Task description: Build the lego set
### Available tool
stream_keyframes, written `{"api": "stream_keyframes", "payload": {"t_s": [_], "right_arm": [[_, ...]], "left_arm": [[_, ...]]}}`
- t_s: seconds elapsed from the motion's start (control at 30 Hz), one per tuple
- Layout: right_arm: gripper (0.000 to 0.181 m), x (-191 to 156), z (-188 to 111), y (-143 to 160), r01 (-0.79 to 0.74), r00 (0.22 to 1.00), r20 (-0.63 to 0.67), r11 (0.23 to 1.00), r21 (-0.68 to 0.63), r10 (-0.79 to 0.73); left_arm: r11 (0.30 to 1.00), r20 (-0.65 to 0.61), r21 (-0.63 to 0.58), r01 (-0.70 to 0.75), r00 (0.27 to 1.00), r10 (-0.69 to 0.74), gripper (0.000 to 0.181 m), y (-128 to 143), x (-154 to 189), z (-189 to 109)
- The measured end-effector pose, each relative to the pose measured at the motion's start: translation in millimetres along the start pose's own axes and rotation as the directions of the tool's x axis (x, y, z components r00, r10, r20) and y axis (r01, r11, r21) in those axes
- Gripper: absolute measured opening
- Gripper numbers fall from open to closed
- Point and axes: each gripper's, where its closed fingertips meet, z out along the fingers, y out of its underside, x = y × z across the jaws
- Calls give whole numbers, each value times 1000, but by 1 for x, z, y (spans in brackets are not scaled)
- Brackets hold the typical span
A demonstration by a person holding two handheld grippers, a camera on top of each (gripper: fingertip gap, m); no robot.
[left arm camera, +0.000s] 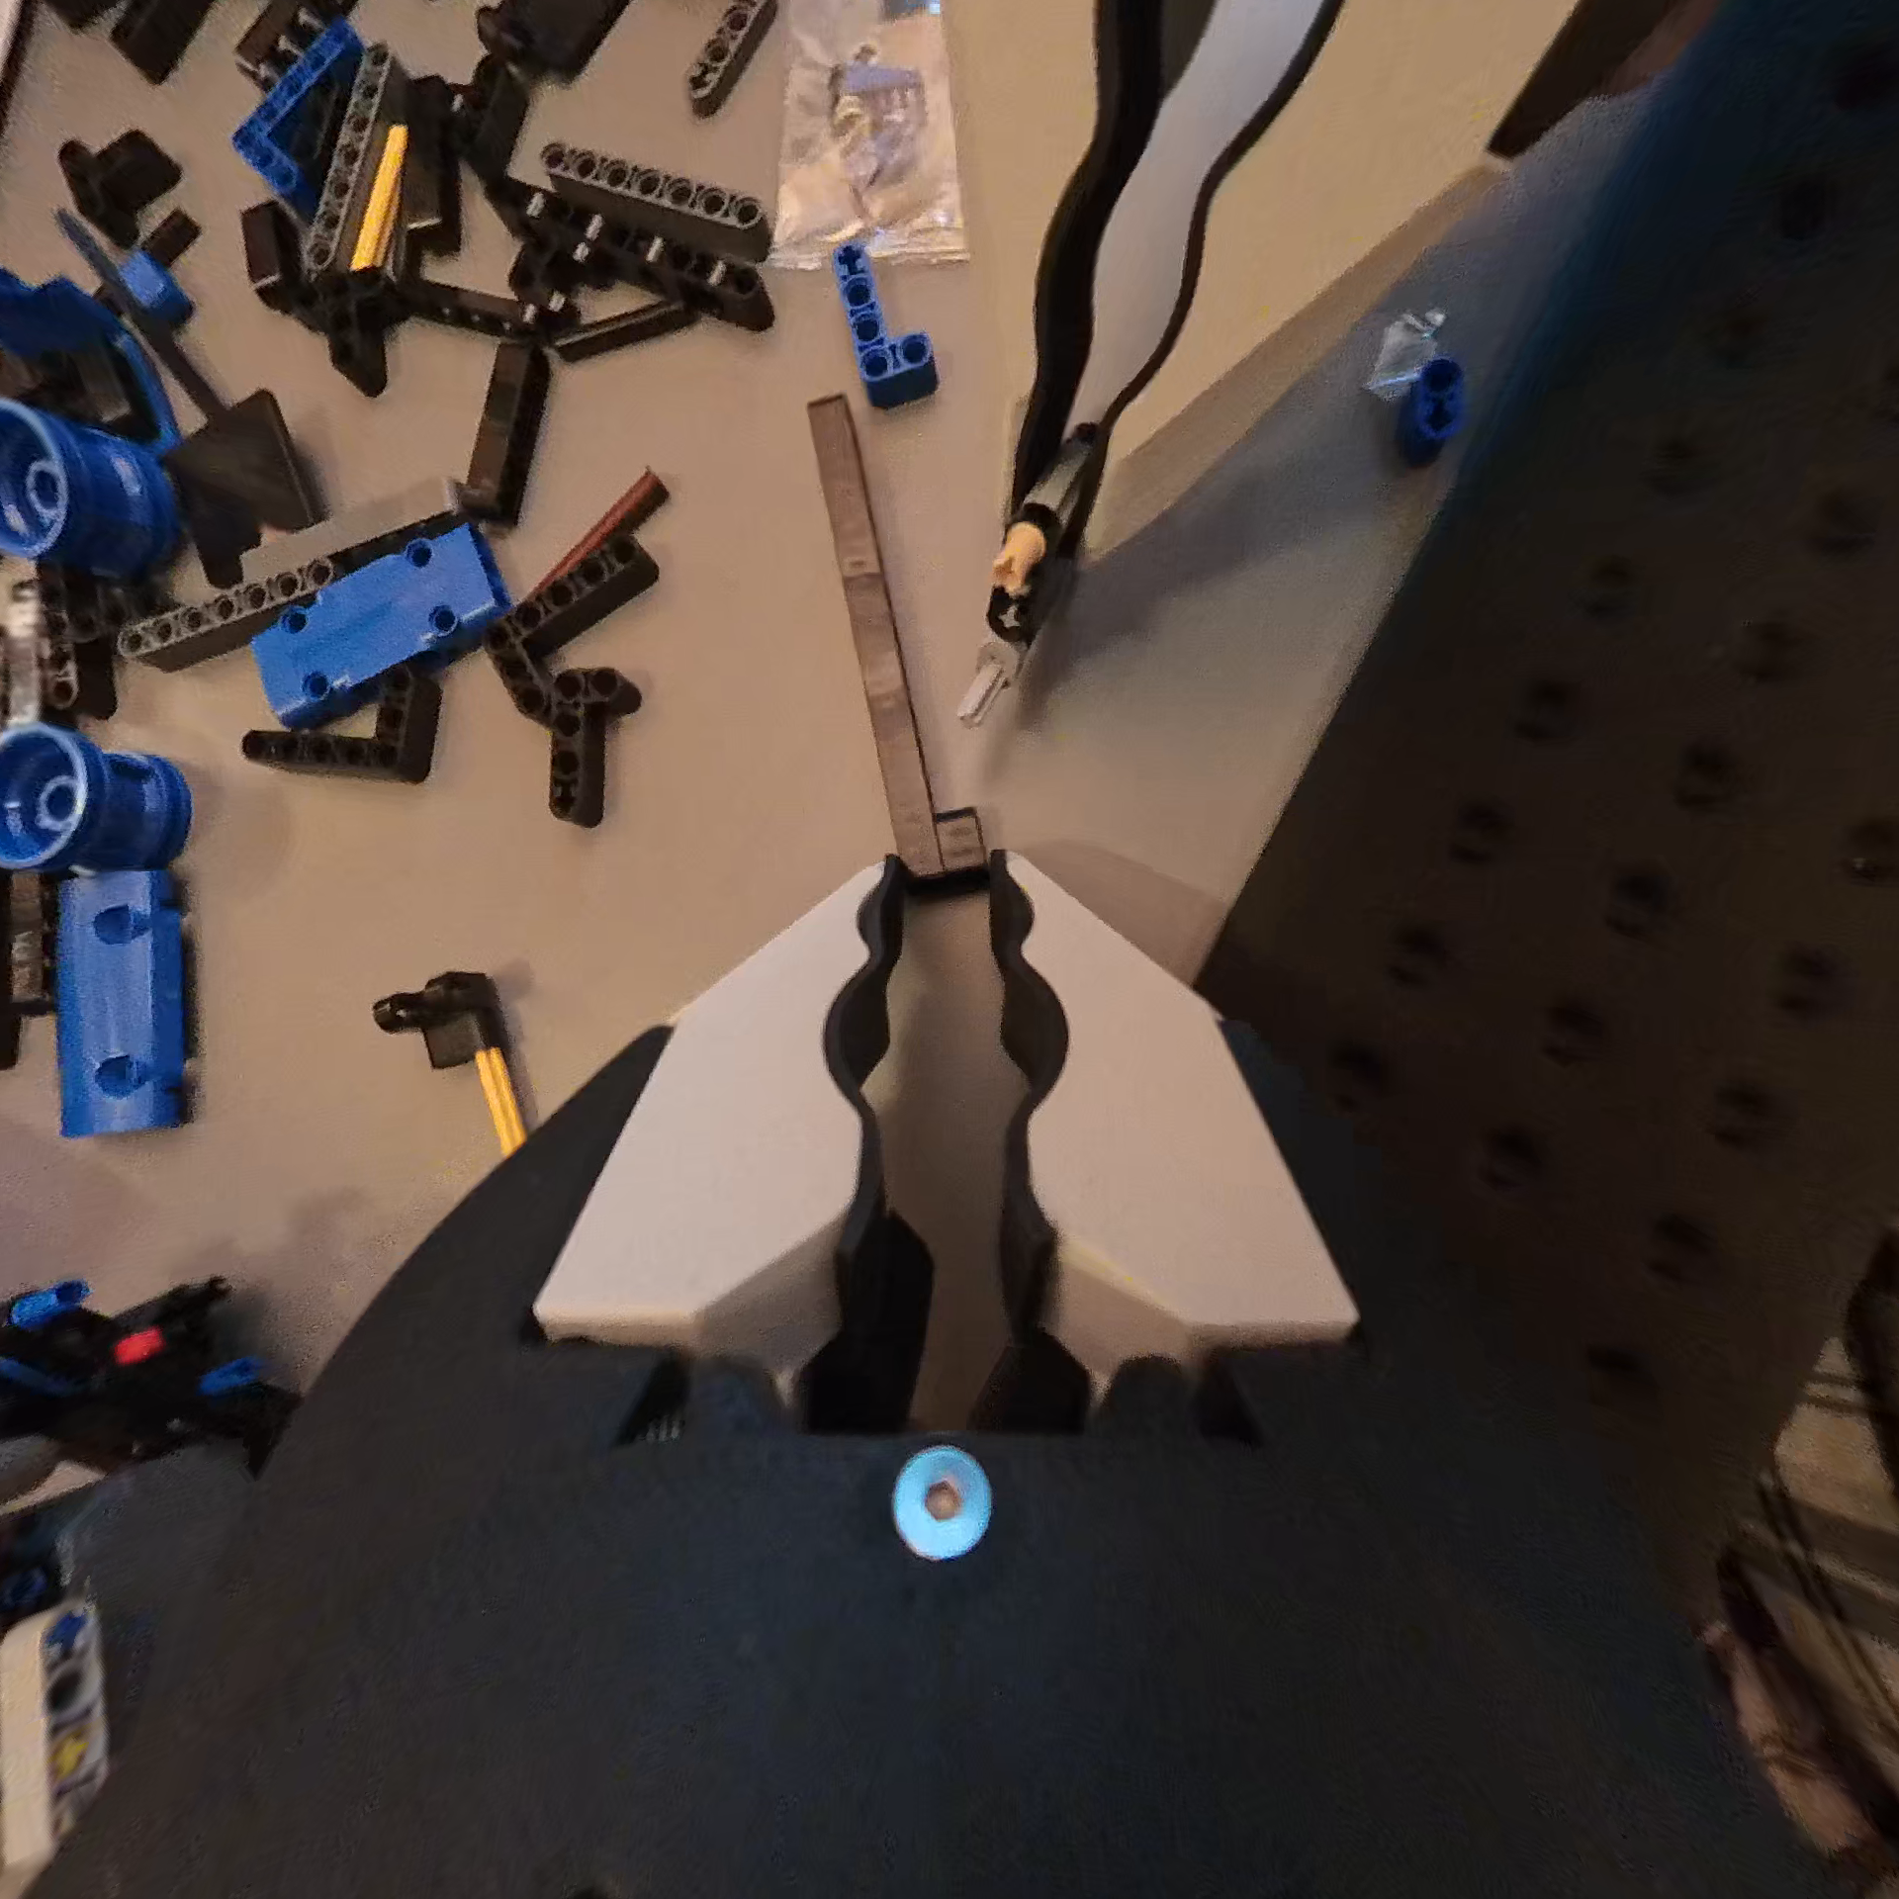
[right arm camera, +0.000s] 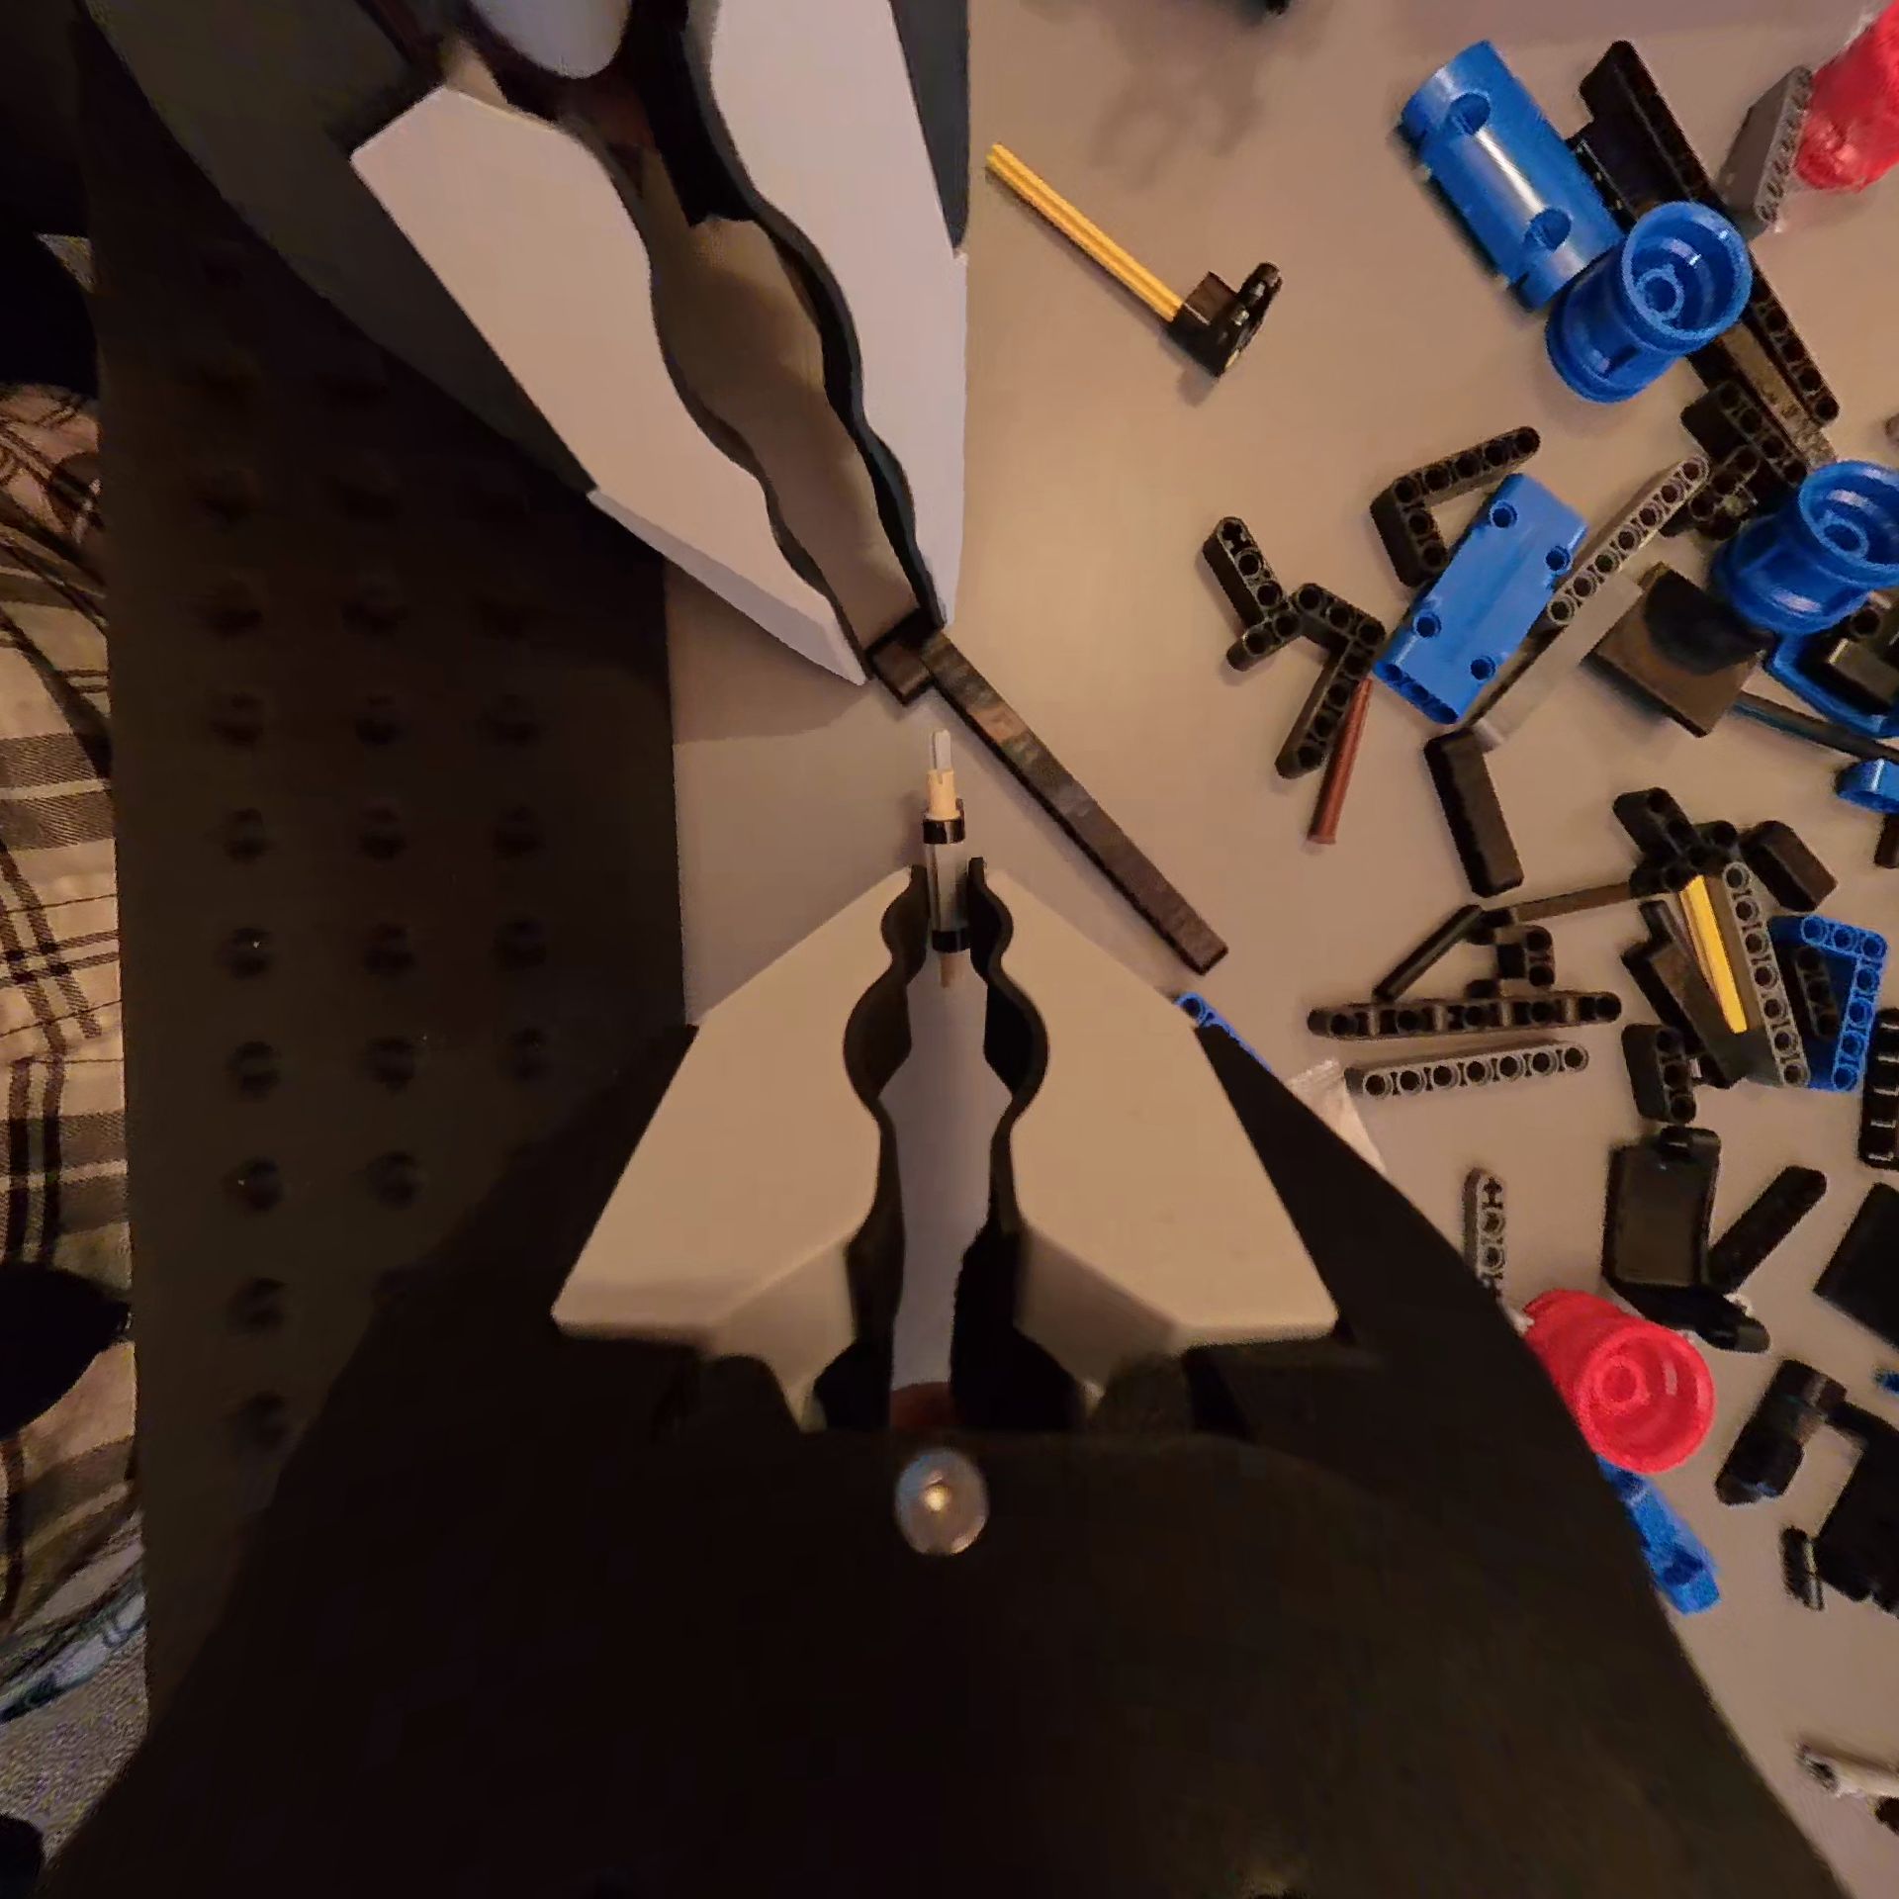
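My left gripper (left arm camera: 945, 868) is shut on one end of a long thin black beam (left arm camera: 868, 617), which points away over the grey table. The same beam shows in the right wrist view (right arm camera: 1069, 802), held by the left gripper (right arm camera: 904, 642) coming in from the upper left. My right gripper (right arm camera: 943, 873) is shut on a thin axle piece (right arm camera: 942, 812) with black bushes and a tan and grey tip, pointing at the held end of the beam, a small gap apart. In the left wrist view the right gripper (left arm camera: 1038, 575) holds that axle piece (left arm camera: 1012, 606) to the right of the beam.
Loose parts lie on the table: blue wheel hubs (left arm camera: 72, 493), a blue panel (left arm camera: 380, 622), black beams (left arm camera: 658, 200), a blue L-beam (left arm camera: 879, 329), a yellow axle with black connector (right arm camera: 1130, 257), red hubs (right arm camera: 1624, 1382), a plastic bag (left arm camera: 873, 134). A dark perforated board (left arm camera: 1593, 925) lies beside. The left gripper's tips are roughly 6 cm from the right gripper's.
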Motion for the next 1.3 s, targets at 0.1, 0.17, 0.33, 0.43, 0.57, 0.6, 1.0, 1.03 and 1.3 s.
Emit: {"api": "stream_keyframes", "payload": {"t_s": [0.1, 0.17, 0.33, 0.43, 0.57, 0.6, 1.0, 1.03, 1.3], "right_arm": [[6, 2, -1, 3, -9, 1000, -9, 1000, -11, 9], [6, 5, -3, 6, -11, 1000, -26, 1000, -27, 10], [6, 6, -8, 13, -36, 999, -30, 999, -41, 35], [6, 3, -9, 14, -62, 998, -12, 997, -41, 62], [6, 1, -10, 15, -118, 993, 17, 992, -40, 119], [6, 2, -10, 15, -143, 989, 29, 989, -31, 144], [6, 9, -9, 13, -258, 966, 15, 966, 18, 258], [6, 9, -9, 13, -264, 964, 14, 964, 20, 264], [6, 17, -7, 13, -320, 947, 25, 946, 42, 320]], "left_arm": [[1000, 48, -8, -11, 999, 11, 15, -5, 3, 3], [1000, 23, 4, -18, 1000, 18, 15, -11, 8, 6], [998, -65, 24, -54, 996, 55, 16, -15, 15, 8], [998, -109, 29, -54, 992, 56, 15, -18, 18, 11], [996, -89, 47, -76, 993, 80, 15, -26, 19, 16], [995, -77, 52, -81, 993, 85, 14, -26, 19, 16], [993, 93, 103, -62, 994, 52, 14, -35, -4, 11], [992, 99, 111, -60, 994, 49, 14, -35, -6, 10], [990, 120, 128, -58, 992, 43, 14, -39, -7, 9]]}}
